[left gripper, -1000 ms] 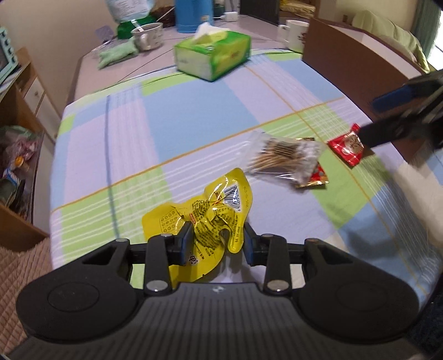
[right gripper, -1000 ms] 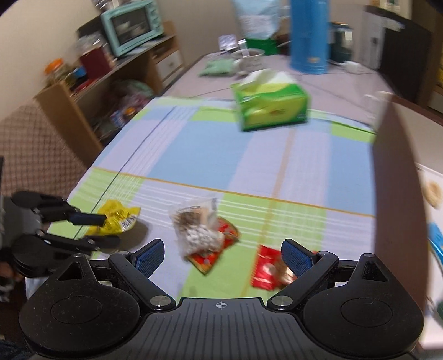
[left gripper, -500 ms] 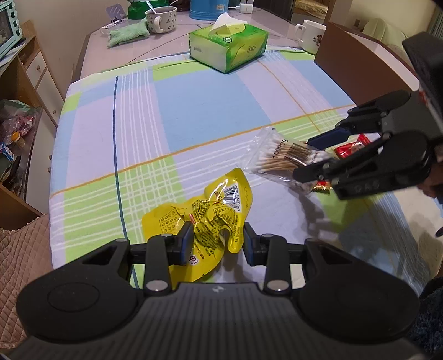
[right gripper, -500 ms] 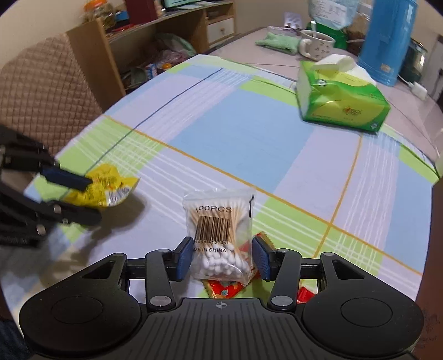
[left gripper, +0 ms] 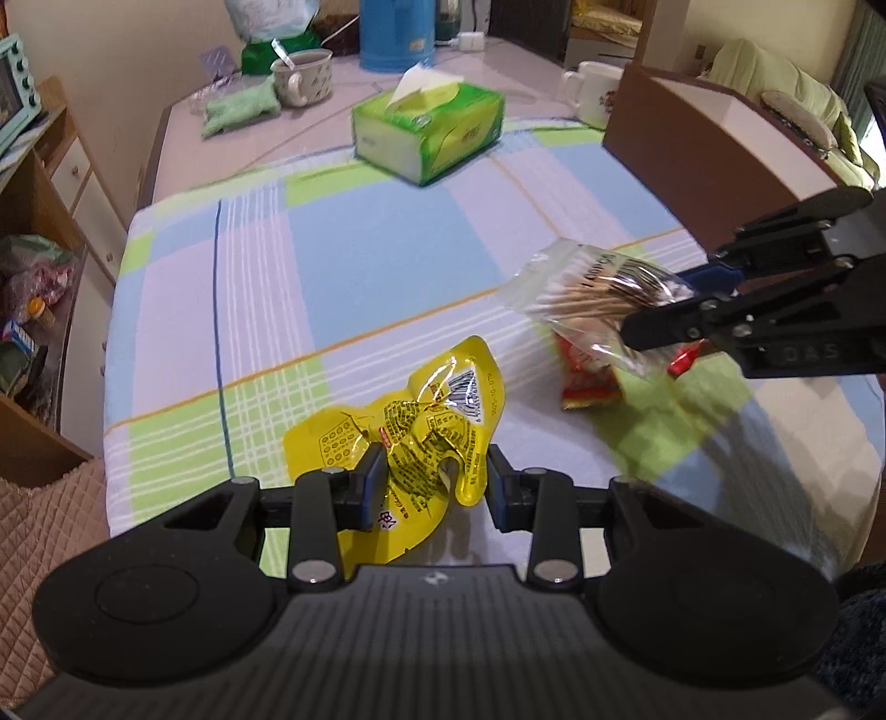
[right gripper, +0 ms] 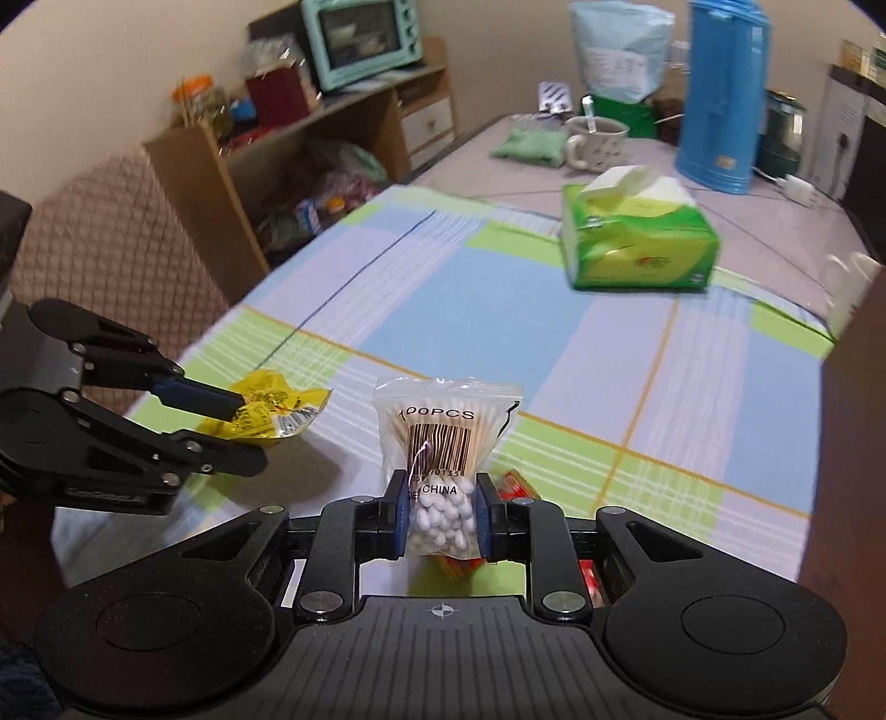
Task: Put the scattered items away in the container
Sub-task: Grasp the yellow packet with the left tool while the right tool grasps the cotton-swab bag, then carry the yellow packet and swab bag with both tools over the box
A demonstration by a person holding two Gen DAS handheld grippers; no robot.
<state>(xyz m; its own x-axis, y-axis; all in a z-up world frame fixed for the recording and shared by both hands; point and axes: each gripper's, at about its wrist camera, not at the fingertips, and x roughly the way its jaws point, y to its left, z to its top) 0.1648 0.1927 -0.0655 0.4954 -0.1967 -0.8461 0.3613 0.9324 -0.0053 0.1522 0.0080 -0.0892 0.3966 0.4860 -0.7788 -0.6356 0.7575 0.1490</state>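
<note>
My left gripper [left gripper: 432,483] is shut on a crumpled yellow packet [left gripper: 426,421], low over the checked tablecloth [left gripper: 376,249]. The right wrist view shows that left gripper [right gripper: 249,429] at the left, with the yellow packet [right gripper: 277,404] sticking out of it. My right gripper [right gripper: 441,515] is shut on a clear bag of cotton swabs [right gripper: 443,437], which is held upright above the cloth. In the left wrist view the swab bag [left gripper: 598,293] hangs from the right gripper [left gripper: 662,303] over red packets [left gripper: 587,382]. A brown box [left gripper: 692,144] stands at the right.
A green tissue box [left gripper: 429,130] sits mid-table, with two mugs [left gripper: 304,77], a blue jug [left gripper: 396,33] and a green cloth [left gripper: 238,108] behind it. A wooden shelf [right gripper: 310,144] with a mint oven and a quilted chair [right gripper: 116,243] flank the left table edge.
My right gripper came in over the swab bag, shut on it and lifted it off the red packets. My left gripper stayed shut on the yellow packet.
</note>
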